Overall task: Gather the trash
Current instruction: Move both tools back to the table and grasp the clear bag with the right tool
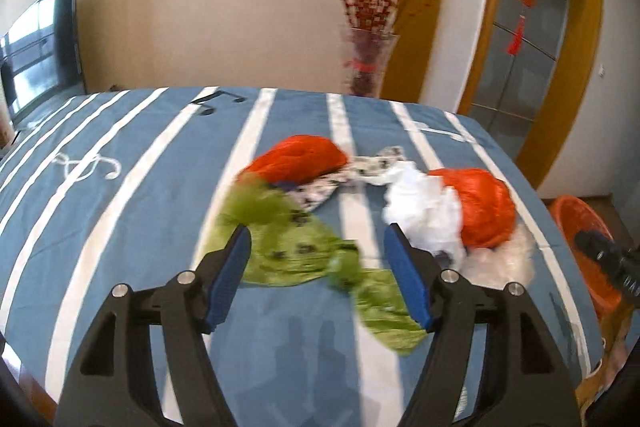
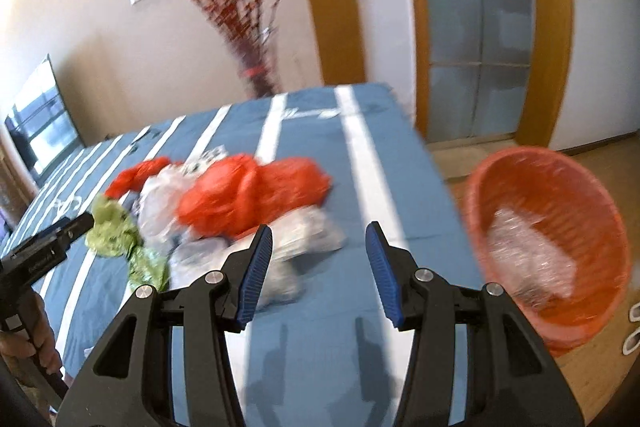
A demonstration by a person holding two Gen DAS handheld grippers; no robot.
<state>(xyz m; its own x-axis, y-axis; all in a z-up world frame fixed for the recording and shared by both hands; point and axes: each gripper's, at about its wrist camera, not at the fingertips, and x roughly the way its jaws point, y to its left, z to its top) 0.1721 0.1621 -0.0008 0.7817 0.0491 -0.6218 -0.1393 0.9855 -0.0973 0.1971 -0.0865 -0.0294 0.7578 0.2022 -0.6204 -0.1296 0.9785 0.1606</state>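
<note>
Over a bed (image 1: 120,167) covered in blue cloth with white stripes, looking along the left gripper (image 1: 316,231): jaws standing well apart, gripping nothing, hanging above the cover. Showing between the two blue pads, a crumpled green bag (image 1: 288,251) lying flat on the bed. Lying beyond it, a red bag (image 1: 300,159) and a black-and-white patterned wrapper (image 1: 372,167). Sitting to the right, a crumpled white bag (image 1: 420,207) pressing against an orange-red bag (image 1: 484,211), with clear plastic (image 1: 500,259) spreading beside them near the bed's right edge. Standing on the floor past that edge, an orange basket (image 1: 576,211), partly cut off. Rising behind the bed, a glass vase of red-berried branches (image 1: 368,67); standing by the left wall, a dark television (image 1: 40,43). Blurring slightly throughout.

Above the right side of the same bed, looking along the right gripper (image 2: 319,227): jaws standing roughly half apart, holding nothing, only bare blue cover showing between them. Lying ahead and to the left, the same heap of red, white, clear and green trash, still on the bed. Sitting at the right on the wooden floor, the orange basket, mouth tilting towards the camera, already holding a wad of clear plastic film (image 2: 528,259). Entering at the left edge, a person's hand (image 2: 40,331) gripping the handle of the left gripper, its black nose pointing towards the green bag.
</note>
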